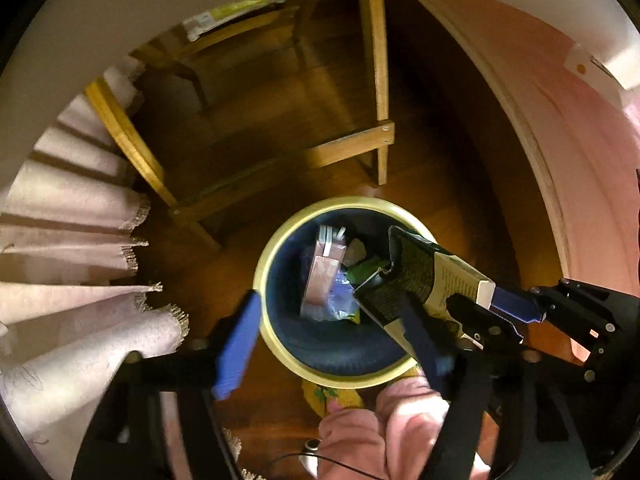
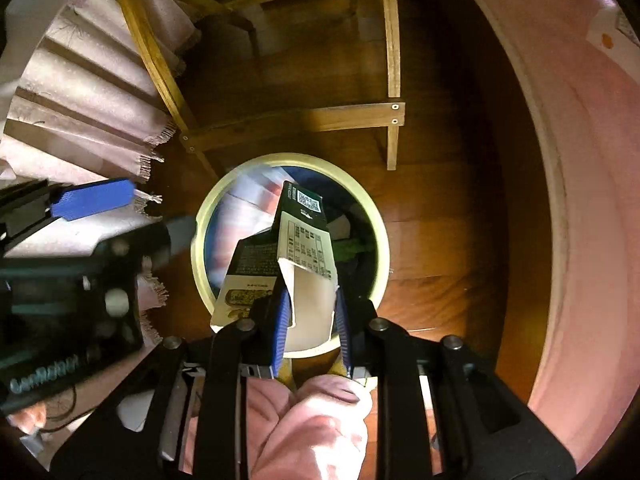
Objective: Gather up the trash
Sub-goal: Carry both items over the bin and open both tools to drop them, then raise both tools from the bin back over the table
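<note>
A round trash bin (image 1: 276,344) with a pale yellow rim and dark inside stands on the wooden floor, and also shows in the right wrist view (image 2: 382,224). It holds a pink carton (image 1: 322,276) and blue and green wrappers (image 1: 340,304). My right gripper (image 2: 312,328) is shut on a torn black-and-cream carton (image 2: 304,248) and holds it over the bin's mouth; the carton also shows in the left wrist view (image 1: 416,280). My left gripper (image 1: 332,344) is open and empty, its fingers (image 1: 236,348) spread above the bin's near rim.
A wooden table frame (image 1: 352,148) stands just behind the bin. A fringed pale tablecloth (image 1: 80,248) hangs at the left. A pink wall or door (image 1: 592,184) curves along the right. Pink-sleeved legs (image 2: 304,432) are below the grippers.
</note>
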{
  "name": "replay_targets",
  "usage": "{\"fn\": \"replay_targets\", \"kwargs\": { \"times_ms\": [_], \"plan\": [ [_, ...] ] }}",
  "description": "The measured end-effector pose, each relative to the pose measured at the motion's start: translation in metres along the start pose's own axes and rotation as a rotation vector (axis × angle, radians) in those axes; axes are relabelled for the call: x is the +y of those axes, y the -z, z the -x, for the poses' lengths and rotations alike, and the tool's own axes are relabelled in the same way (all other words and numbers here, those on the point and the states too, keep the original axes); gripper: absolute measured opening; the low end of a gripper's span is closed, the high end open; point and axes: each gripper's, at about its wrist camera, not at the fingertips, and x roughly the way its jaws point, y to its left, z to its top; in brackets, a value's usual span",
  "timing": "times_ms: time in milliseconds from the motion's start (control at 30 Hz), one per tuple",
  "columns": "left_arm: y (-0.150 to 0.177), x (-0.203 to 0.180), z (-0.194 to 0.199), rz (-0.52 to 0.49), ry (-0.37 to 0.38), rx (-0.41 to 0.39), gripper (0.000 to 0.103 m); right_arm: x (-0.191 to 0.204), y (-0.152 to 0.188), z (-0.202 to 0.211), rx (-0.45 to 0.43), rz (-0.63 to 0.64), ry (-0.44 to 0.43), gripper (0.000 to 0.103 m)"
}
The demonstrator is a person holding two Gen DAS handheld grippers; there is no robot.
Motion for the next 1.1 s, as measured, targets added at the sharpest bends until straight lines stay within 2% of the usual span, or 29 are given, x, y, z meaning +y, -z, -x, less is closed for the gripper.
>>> {"fn": "replay_targets", "kwargs": {
  "times_ms": [33,133,233,300,333,567,867,1100],
  "plan": [
    [0.001,0.004,-0.002,0.01,-0.012,-0.001,0.088,0.0,-0.002,-0.003,0.002,-0.007,-0.007,0.019],
    [0.008,0.019,0.0,0.042,-0.021,-0.012,0.088,0.001,-0.006,-0.005,-0.003,-0.017,-0.016,0.019],
    [0.013,0.031,0.008,0.065,-0.036,-0.028,0.088,0.005,-0.006,-0.004,-0.008,-0.026,-0.022,0.026],
    [0.017,0.038,0.014,0.078,-0.041,-0.037,0.088,0.008,-0.005,0.0,-0.009,-0.033,-0.027,0.043],
    [0.018,0.04,0.019,0.085,-0.041,-0.042,0.088,0.01,-0.006,0.003,-0.015,-0.033,-0.024,0.045],
    [0.033,0.055,0.061,0.141,-0.037,-0.069,0.088,0.021,-0.005,0.031,-0.032,-0.027,-0.027,0.047],
    [0.058,0.058,0.154,0.151,-0.009,-0.101,0.088,0.026,0.001,0.11,-0.065,-0.097,-0.042,0.047],
    [0.068,0.058,0.255,0.111,0.024,-0.186,0.088,0.033,0.006,0.197,-0.122,-0.132,-0.064,0.047]
  ]
}}
